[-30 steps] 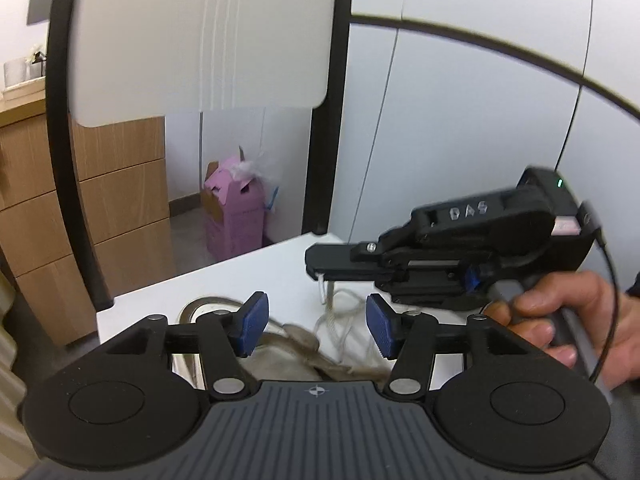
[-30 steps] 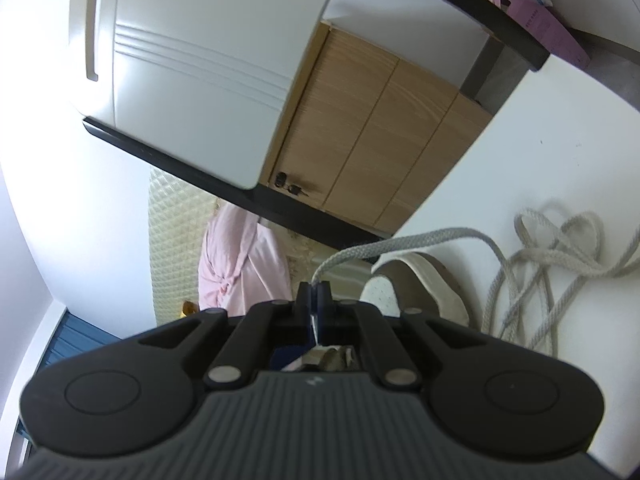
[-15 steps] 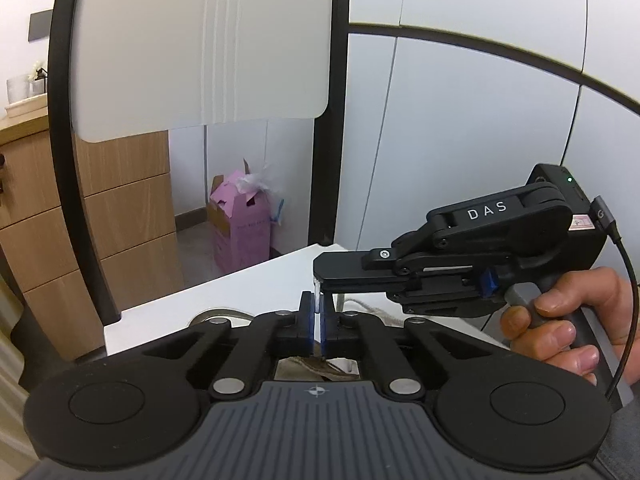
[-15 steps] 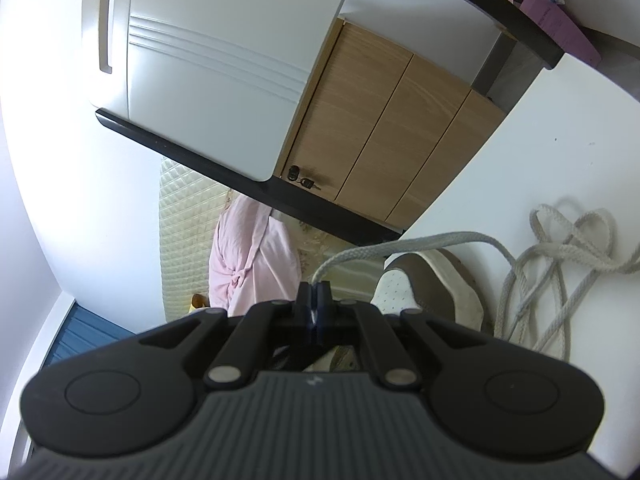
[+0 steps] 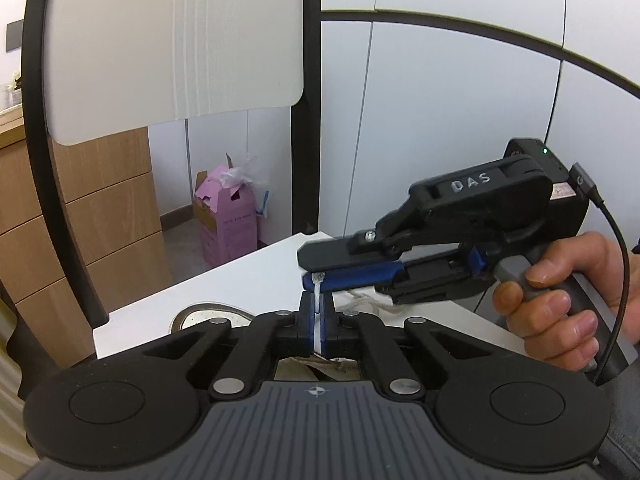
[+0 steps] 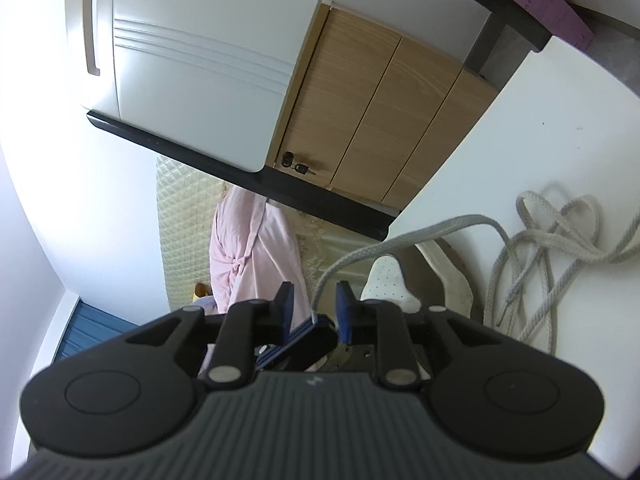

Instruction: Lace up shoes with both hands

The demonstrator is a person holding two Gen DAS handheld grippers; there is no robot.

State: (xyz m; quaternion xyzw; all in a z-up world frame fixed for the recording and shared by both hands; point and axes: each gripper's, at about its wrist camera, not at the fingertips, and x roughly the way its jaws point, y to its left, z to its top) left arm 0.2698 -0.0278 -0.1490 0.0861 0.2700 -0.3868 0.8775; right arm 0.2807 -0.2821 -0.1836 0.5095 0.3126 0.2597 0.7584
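Left gripper (image 5: 318,316): its blue pads are pressing together on the white tip of the shoelace (image 5: 317,308), holding it upright just under the other tool.
Right gripper (image 6: 312,312): its jaws are opening, pads standing apart; the lace (image 6: 400,240) is passing between them without being pressed, and the left gripper's tips are showing in the gap.
Right hand (image 5: 560,304): gripping the grey handle on the right.
Shoe (image 6: 420,276): lying on the white table (image 6: 540,140), just beyond the grippers.
Loose lace: trailing right of the shoe in a tangled heap.
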